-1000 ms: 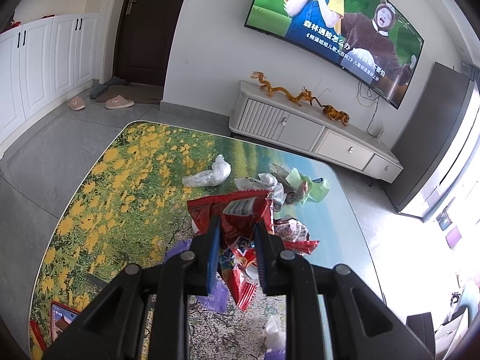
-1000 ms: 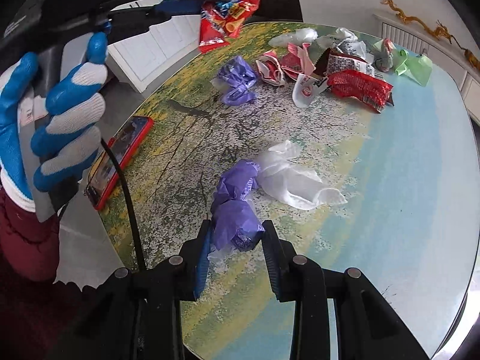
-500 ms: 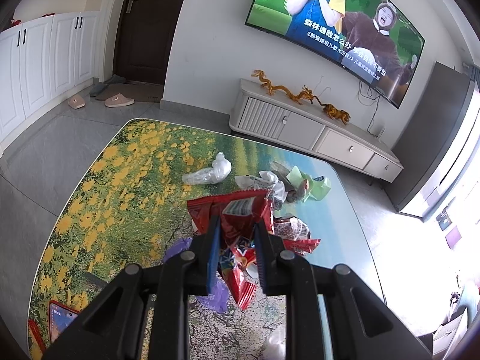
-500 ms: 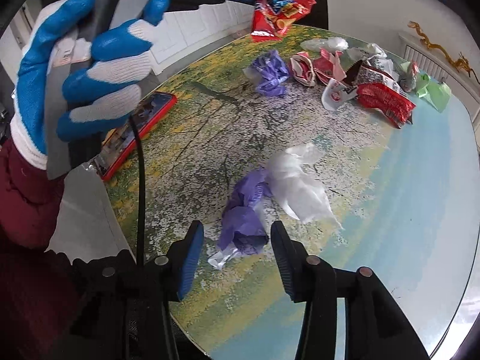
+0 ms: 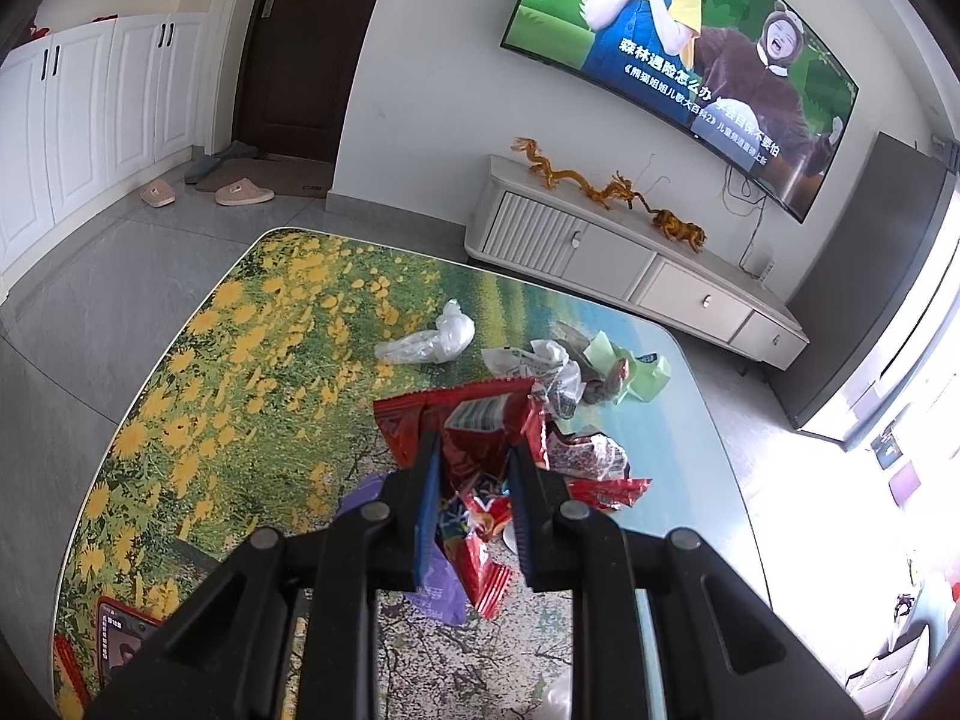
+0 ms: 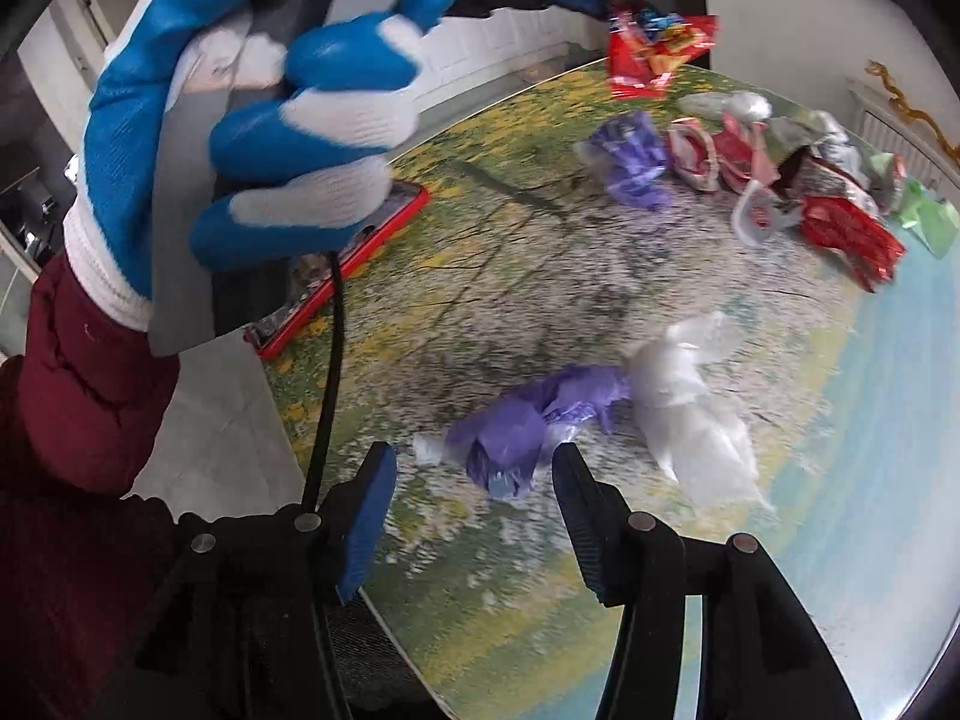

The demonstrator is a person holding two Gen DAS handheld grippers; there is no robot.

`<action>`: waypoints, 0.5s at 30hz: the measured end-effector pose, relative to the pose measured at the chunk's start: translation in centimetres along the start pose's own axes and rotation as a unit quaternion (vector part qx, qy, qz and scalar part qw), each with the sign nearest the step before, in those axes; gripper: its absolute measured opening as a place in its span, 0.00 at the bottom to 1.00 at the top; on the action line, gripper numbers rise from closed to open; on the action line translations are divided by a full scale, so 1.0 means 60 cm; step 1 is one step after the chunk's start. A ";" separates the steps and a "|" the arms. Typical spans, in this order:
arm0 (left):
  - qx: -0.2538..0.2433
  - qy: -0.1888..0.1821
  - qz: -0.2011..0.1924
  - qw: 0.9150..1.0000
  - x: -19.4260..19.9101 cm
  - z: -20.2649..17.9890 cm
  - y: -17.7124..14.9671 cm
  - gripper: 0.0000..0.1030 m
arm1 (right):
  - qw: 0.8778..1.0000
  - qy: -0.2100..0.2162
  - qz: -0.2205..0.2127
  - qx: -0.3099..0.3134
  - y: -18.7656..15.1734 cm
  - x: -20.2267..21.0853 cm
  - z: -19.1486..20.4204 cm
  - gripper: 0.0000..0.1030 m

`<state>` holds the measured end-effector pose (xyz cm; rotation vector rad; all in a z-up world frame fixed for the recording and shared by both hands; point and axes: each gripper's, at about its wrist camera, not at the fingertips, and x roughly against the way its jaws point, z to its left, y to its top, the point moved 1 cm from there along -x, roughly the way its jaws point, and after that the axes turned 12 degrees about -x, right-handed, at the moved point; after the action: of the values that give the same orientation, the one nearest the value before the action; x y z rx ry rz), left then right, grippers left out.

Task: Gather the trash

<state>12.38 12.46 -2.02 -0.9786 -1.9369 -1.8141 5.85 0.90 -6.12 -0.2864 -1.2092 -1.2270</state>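
Note:
My left gripper [image 5: 471, 468] is shut on a red snack wrapper [image 5: 474, 420] and holds it above the flower-print table [image 5: 240, 396]; the wrapper also shows in the right wrist view [image 6: 654, 54]. My right gripper [image 6: 474, 468] is open and empty, just short of a crumpled purple bag [image 6: 528, 426] that lies on the table. A white plastic bag [image 6: 690, 408] lies right of the purple bag. More trash sits further away: a purple wrapper [image 6: 636, 162], red and white wrappers [image 6: 840, 222], green paper [image 5: 636, 366] and a clear bag [image 5: 432, 342].
A red phone [image 6: 360, 258] lies near the table's left edge. A gloved hand [image 6: 270, 132] holding the left gripper fills the upper left of the right wrist view. A TV stand [image 5: 630, 264] and a wall TV stand beyond the table.
My right gripper has opened, let go of the purple bag and drawn back from it. The left gripper keeps hold of the red wrapper and has barely moved.

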 end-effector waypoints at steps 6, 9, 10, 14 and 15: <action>0.005 0.002 0.000 1.000 0.000 0.011 -0.002 0.20 | 1.000 0.010 -0.011 -0.007 0.012 -0.005 0.005 0.50; 0.008 0.002 0.000 1.000 0.000 0.016 -0.003 0.20 | 1.000 -0.001 -0.019 -0.010 0.021 -0.001 -0.002 0.50; 0.010 0.002 0.000 1.000 0.000 0.018 -0.003 0.20 | 1.000 -0.012 -0.023 -0.014 0.024 -0.001 -0.009 0.55; 0.013 0.003 0.001 1.000 -0.001 0.025 -0.005 0.20 | 0.996 -0.054 -0.043 -0.064 0.033 0.004 -0.056 0.62; 0.013 0.004 0.002 1.000 -0.003 0.026 -0.006 0.20 | 0.995 -0.054 -0.046 -0.071 0.033 0.006 -0.062 0.63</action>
<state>12.63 13.94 -2.61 -0.9655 -1.9486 -1.7828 9.46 -1.26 -6.50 -0.4104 -1.2405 -1.3959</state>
